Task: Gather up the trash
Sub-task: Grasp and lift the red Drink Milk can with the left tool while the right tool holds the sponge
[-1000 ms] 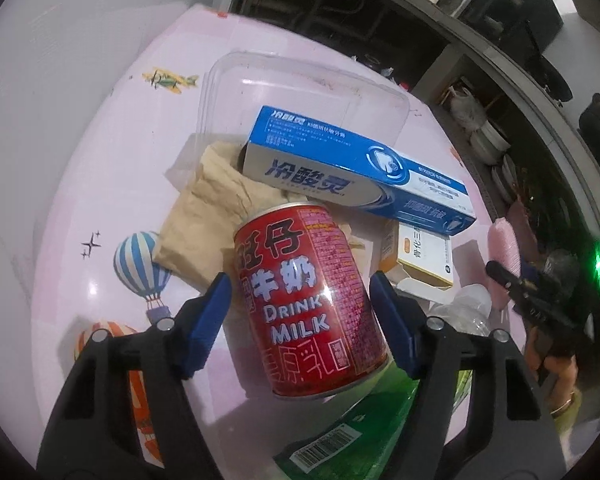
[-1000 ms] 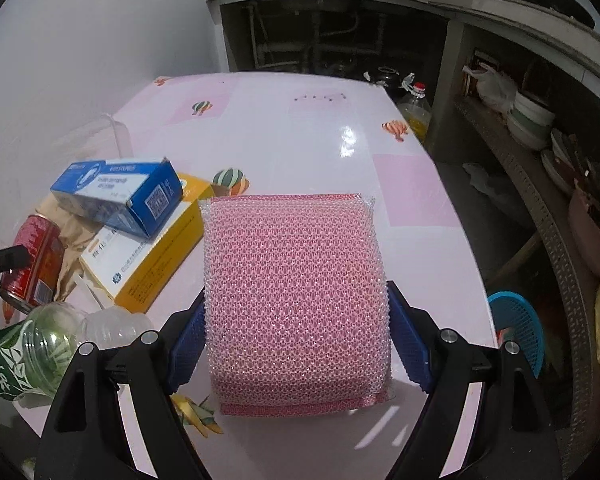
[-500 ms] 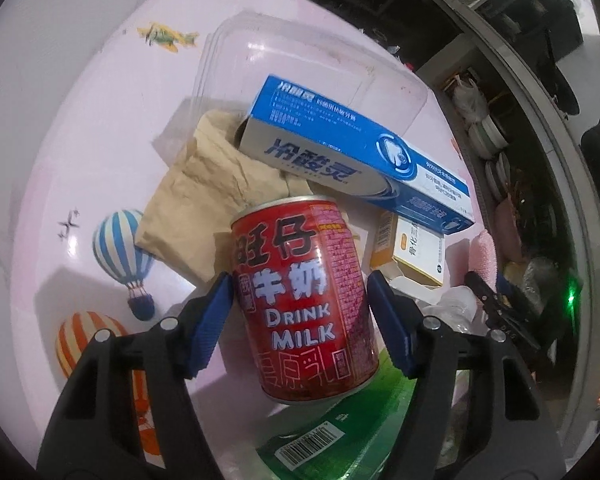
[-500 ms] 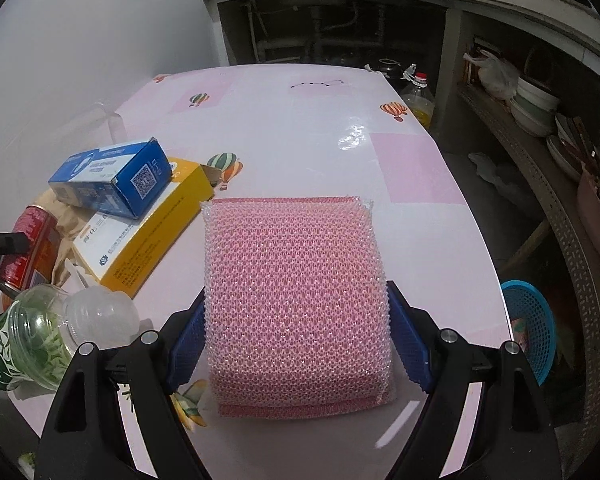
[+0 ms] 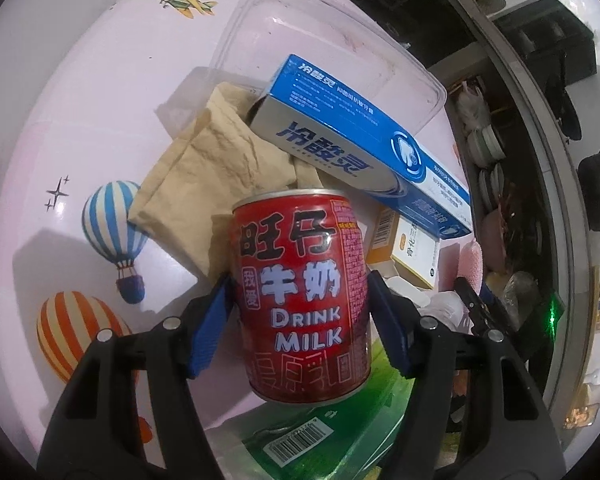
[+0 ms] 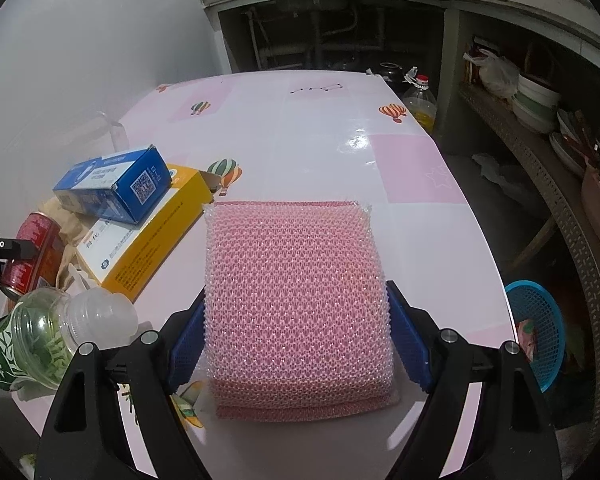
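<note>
L gripper: my jaws pinch red milk can just beside toothpaste box; R gripper jaws clamp pink sponge w/ yellow box nearby.

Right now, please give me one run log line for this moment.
left claw: shut on red milk can | right claw: shut on pink sponge | table: boxes, bottle remain
</note>
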`<action>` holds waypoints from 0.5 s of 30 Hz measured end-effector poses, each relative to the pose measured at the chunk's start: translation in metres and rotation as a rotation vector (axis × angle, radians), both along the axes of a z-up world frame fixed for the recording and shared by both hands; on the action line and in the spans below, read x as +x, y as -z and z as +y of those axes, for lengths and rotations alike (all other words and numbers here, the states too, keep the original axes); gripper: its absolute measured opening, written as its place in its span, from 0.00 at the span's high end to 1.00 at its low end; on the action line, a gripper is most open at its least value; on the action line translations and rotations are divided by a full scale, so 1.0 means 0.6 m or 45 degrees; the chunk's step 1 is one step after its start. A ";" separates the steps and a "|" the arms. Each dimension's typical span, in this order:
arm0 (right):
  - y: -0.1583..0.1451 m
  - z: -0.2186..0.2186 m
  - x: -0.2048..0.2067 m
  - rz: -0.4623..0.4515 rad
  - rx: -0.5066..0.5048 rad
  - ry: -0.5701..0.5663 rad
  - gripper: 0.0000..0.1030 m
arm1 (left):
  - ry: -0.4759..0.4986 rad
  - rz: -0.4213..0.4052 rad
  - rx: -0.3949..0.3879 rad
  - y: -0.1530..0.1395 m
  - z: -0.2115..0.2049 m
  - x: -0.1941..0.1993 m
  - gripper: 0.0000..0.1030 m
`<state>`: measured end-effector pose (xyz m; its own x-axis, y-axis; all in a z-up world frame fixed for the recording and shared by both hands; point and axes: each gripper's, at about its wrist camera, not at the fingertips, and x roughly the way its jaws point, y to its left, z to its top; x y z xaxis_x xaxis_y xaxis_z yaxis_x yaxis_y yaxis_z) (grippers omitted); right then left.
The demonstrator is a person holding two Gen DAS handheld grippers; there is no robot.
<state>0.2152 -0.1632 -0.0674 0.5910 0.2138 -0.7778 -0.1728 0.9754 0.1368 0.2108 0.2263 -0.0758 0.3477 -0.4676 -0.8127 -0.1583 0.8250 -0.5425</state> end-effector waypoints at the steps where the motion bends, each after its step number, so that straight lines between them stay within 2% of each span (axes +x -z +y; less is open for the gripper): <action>1: 0.000 0.000 0.000 0.000 0.004 0.000 0.23 | -0.007 -0.009 -0.005 -0.002 0.005 -0.004 0.39; 9: -0.002 -0.006 0.003 0.003 0.021 0.002 0.23 | -0.029 -0.128 0.022 -0.044 0.015 -0.043 0.39; 15: -0.012 -0.014 -0.003 0.003 0.084 0.021 0.24 | 0.005 -0.308 0.133 -0.101 -0.010 -0.076 0.39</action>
